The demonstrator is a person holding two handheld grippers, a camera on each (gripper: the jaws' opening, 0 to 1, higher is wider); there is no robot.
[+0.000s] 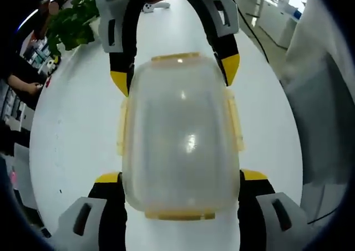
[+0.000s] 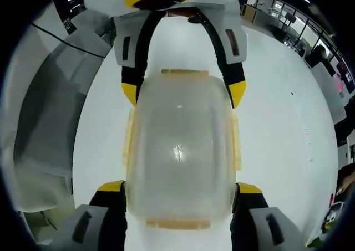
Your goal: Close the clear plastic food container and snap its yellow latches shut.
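A clear plastic container [image 1: 180,137] with its lid on lies on the white table [image 1: 77,129], between my two grippers, which face each other. Yellow latches show at its near end [image 1: 180,215], far end [image 1: 176,57] and long sides [image 1: 236,121]. My left gripper [image 1: 181,177] is open, its yellow-tipped jaws flanking the near end. My right gripper [image 1: 175,75] flanks the far end, also spread wide. From the right gripper view the container [image 2: 178,151] sits between my right gripper [image 2: 180,187] below and my left gripper [image 2: 184,92] above. Whether the jaws touch the walls is unclear.
A green plant [image 1: 69,24] stands at the table's far left, with a person's arm [image 1: 22,85] beyond the edge. A small white object [image 1: 155,6] and a black cable [image 1: 252,32] lie behind the right gripper. Grey cloth [image 1: 321,96] [image 2: 50,112] hangs at one side.
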